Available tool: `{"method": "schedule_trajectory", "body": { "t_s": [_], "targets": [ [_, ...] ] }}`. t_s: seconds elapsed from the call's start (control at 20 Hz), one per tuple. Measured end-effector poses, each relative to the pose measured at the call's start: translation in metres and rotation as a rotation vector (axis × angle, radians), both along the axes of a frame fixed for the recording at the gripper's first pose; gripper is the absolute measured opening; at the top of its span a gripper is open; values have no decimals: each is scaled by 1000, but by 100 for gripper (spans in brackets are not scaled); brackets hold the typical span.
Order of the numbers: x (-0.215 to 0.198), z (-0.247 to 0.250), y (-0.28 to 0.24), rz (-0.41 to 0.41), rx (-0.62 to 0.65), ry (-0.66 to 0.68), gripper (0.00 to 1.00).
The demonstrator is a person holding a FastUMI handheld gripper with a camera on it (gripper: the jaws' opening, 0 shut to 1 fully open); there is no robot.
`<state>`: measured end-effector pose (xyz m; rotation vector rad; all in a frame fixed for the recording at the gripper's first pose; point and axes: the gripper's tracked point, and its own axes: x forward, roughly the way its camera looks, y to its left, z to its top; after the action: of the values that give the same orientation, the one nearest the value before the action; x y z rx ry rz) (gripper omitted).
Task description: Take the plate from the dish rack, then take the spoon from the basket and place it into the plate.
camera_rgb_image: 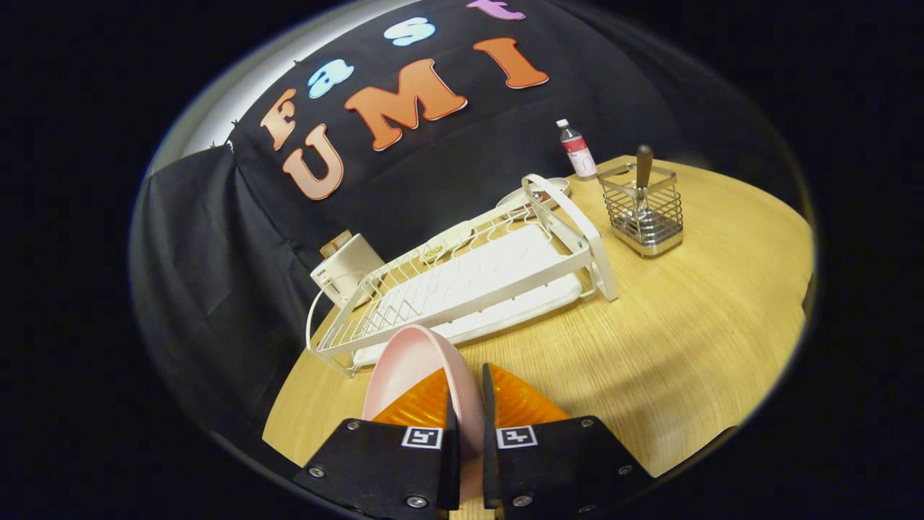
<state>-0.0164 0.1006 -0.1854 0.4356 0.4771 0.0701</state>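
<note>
— One white box (345, 269) stands at the far left of the worktop (686, 347), by the black cloth. What is next to it?

— The white dish rack (462, 278), with no plate in it. The pink plate (419, 361) is just in front of it, standing on its edge between the tongs (465, 404), and both fingers squeeze its rim.

— And over to the right?

— A small bottle (577, 149), then the wire basket (644, 209). The spoon (642, 184) stands inside it, handle up, far from the plate.
</note>
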Motion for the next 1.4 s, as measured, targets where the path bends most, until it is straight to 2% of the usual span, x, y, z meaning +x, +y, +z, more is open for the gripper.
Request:
{"method": "schedule_trajectory", "body": {
  "t_s": [0.45, 0.8, 1.0, 1.15, 1.25, 1.4],
  "targets": [
    [1, -31, 1, 4, 105, 72, 13],
    [-3, -39, -12, -8, 36, 87, 19],
    [0, -32, -28, -23, -31, 56, 33],
    [3, -22, -51, -43, -118, 21, 57],
    [6, -13, -71, -69, -188, -9, 69],
    [12, 9, -107, -131, -319, -76, 79]
  ]
}}
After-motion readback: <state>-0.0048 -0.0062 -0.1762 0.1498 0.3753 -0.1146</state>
